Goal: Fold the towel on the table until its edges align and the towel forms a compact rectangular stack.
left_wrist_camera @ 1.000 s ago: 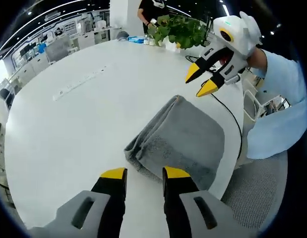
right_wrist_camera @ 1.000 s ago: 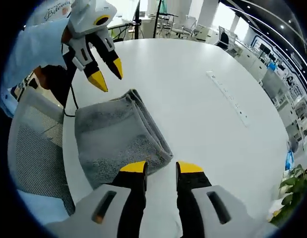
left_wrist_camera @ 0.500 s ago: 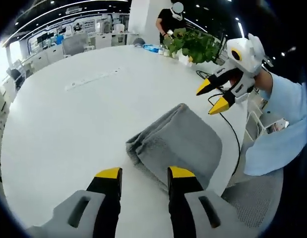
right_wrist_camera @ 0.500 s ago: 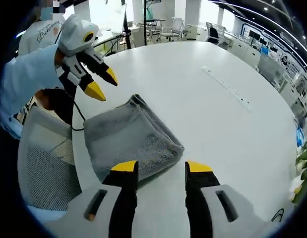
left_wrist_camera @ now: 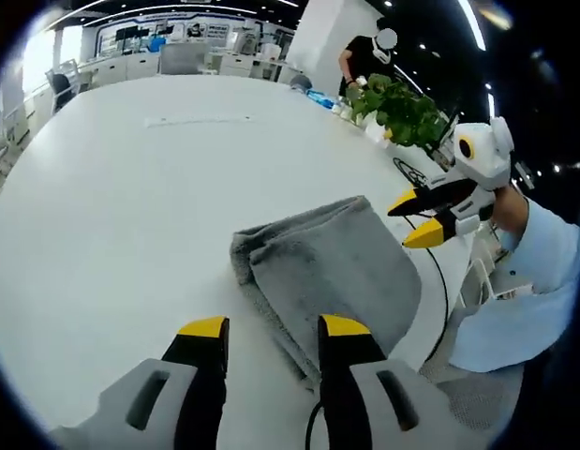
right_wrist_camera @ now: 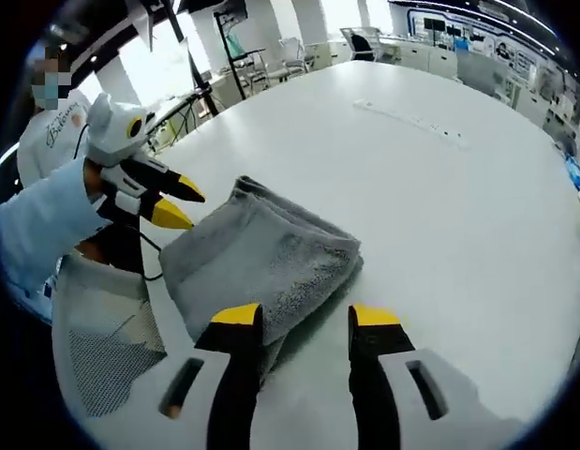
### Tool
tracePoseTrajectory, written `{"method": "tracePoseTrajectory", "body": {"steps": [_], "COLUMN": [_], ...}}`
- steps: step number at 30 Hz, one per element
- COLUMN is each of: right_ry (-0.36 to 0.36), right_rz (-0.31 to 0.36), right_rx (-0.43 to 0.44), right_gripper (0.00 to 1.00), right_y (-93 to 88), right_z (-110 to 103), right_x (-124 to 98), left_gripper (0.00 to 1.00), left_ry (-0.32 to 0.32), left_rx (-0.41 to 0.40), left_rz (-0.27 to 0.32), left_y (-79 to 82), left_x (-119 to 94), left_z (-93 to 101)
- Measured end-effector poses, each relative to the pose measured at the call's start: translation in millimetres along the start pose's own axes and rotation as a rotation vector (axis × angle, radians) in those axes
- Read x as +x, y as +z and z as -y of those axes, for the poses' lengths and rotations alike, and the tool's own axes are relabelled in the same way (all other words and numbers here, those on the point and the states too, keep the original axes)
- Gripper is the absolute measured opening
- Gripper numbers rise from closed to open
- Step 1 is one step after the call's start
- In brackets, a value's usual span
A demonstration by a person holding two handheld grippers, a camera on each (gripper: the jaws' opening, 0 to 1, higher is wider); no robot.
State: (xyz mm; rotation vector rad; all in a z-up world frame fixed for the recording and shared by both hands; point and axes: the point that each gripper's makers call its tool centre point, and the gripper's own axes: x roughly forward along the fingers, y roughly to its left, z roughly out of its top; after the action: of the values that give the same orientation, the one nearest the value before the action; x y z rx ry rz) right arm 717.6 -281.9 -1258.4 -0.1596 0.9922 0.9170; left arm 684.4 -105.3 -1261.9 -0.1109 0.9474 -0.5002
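Already folded, the grey towel (left_wrist_camera: 332, 272) lies thick and rectangular near the table (left_wrist_camera: 111, 216) edge, both claws apart.

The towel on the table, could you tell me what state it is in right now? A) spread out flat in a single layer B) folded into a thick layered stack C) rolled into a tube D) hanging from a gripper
B: the grey towel lies on the white table with stacked layers showing along its folded edge, and both grippers are clear of it.

White-bodied tongs (left_wrist_camera: 267, 328) with black, yellow-tipped jaws; light blue sleeve (right_wrist_camera: 37, 230).
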Motion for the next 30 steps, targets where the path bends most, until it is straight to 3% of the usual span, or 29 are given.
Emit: {"method": "tracePoseTrajectory", "body": {"steps": [4, 16, 23, 30], "right_ry": [0.022, 0.061, 0.077, 0.084], "right_rz": [0.017, -0.013, -0.015, -0.023], "right_rx": [0.089, 0.197, 0.227, 0.235], "right_gripper": [0.34, 0.27, 0.22, 0.16], "right_y": [-9.7, -27.2, -31.5, -32.8], "right_z": [-5.2, -4.9, -13.7, -16.8], "right_x": [3.5, 22.7, 26.0, 27.0], "left_gripper": [0.37, 0.27, 0.23, 0.19], "left_ry": [-0.022, -0.049, -0.058, -0.075], "left_rx": [-0.041, -0.097, -0.114, -0.202], "left_rz": [0.014, -0.017, -0.015, -0.018], "left_y": [-9.2, -25.1, -25.1, -29.3], "left_x": [5.1, 18.6, 19.4, 25.5], "left_z": [0.0, 7.9, 17.4, 19.8]}}
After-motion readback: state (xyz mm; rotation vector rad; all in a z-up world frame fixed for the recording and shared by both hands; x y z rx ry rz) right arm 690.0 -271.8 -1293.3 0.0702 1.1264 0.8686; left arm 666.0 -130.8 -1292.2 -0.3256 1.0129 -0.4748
